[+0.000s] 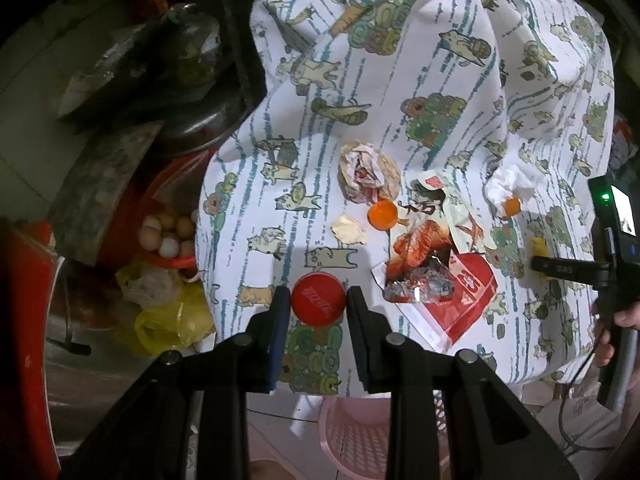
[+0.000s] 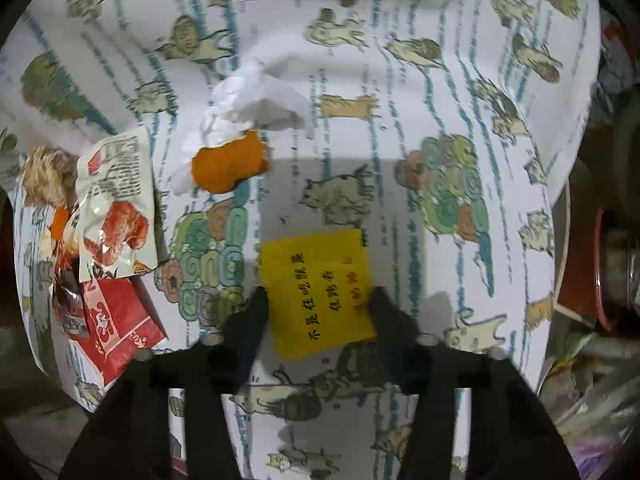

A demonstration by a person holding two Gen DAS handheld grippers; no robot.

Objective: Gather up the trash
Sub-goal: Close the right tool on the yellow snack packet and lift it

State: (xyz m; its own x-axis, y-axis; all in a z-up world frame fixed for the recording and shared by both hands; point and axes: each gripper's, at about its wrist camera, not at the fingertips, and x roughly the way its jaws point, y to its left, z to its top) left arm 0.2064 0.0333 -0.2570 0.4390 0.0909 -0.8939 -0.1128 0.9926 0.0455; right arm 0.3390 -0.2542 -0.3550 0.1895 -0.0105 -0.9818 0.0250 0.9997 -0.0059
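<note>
Holding the red bottle cap [image 1: 318,299] in our left gripper [image 1: 318,300], jaws narrow, pads on both sides, at the near edge of the cat-print cloth [image 1: 400,60] above the pink basket [image 1: 360,436]. Our right gripper [image 2: 318,300] straddles the yellow packet [image 2: 318,292] lying flat; whether the pads touch is unclear in the blur. We judge it best to press down, pinch the packet's edges squarely, then lift. Orange caps [image 1: 383,212], tissue [image 2: 256,100] and wrappers [image 1: 436,264] remain farther in.
</note>
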